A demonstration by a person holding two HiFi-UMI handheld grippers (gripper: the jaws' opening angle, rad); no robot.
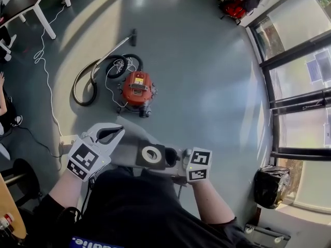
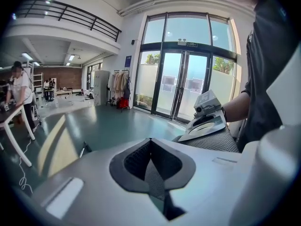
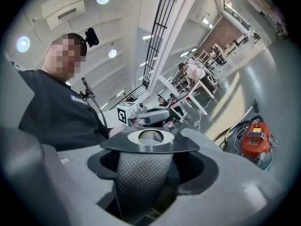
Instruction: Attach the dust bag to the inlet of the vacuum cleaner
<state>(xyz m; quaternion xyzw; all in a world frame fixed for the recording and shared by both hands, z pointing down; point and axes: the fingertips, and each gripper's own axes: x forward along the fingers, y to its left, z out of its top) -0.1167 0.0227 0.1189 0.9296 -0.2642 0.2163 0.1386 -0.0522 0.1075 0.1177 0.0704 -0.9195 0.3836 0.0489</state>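
Observation:
The red vacuum cleaner (image 1: 137, 89) stands on the floor ahead of me, its hose (image 1: 85, 84) looped to the left; it also shows at the right of the right gripper view (image 3: 256, 142). I hold the grey mesh dust bag (image 1: 129, 154) level in front of my body, its black collar with a white ring (image 1: 151, 155) facing up. My left gripper (image 1: 116, 133) is shut on the bag's fabric (image 2: 153, 173). My right gripper (image 1: 178, 161) is shut on the bag just below the collar (image 3: 148, 140); fabric (image 3: 141, 173) fills its jaws.
A white power strip (image 1: 67, 141) with a trailing cable lies on the floor to my left. A white table (image 1: 41, 6) stands at the far left, and a black bin (image 1: 271, 185) sits by the glass wall (image 1: 295, 76) on the right. Another person stands by a table (image 2: 21, 91).

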